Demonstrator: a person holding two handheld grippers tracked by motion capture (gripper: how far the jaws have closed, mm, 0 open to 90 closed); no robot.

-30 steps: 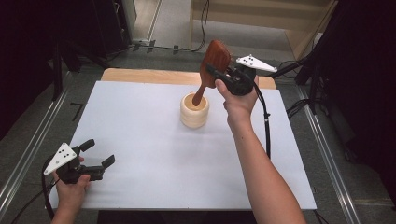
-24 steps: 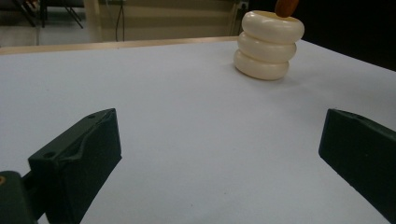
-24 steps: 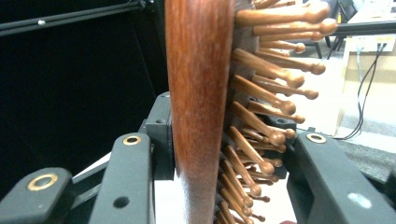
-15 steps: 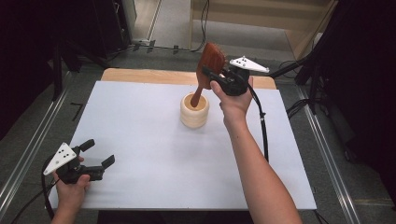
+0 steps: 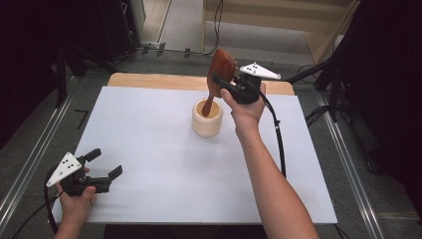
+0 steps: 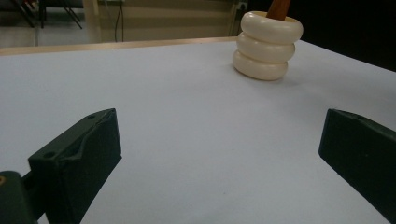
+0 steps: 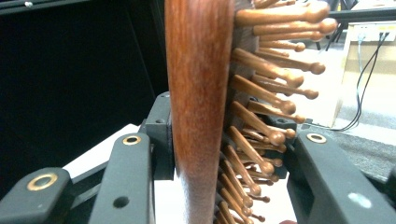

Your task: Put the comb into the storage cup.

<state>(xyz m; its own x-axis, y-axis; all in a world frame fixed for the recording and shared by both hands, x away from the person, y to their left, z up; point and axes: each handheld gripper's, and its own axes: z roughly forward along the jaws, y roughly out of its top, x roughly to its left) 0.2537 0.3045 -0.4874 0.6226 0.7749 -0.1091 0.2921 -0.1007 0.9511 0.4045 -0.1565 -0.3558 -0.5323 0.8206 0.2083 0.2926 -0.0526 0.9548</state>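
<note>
A brown wooden hairbrush (image 5: 219,73) stands tilted with its handle inside a cream ribbed cup (image 5: 207,118) at the table's far middle. My right gripper (image 5: 224,83) is shut on the brush head, which rises above the cup. In the right gripper view the brush (image 7: 198,102) sits upright between the jaws, its wooden pins pointing right. My left gripper (image 5: 106,163) rests open at the near left of the white table, nothing between its jaws. In the left gripper view the cup (image 6: 267,45) stands far off with the brush handle (image 6: 278,7) poking out.
The white table surface (image 5: 149,149) ends in a wooden strip (image 5: 149,79) at the far edge. Metal rails run along both sides. Dark stands and cables sit on the floor beyond the table. A black cable (image 5: 277,139) trails from the right gripper.
The right gripper and the brush have shifted slightly left, and the brush stands a little more upright in the cup. The left gripper has stayed put.
</note>
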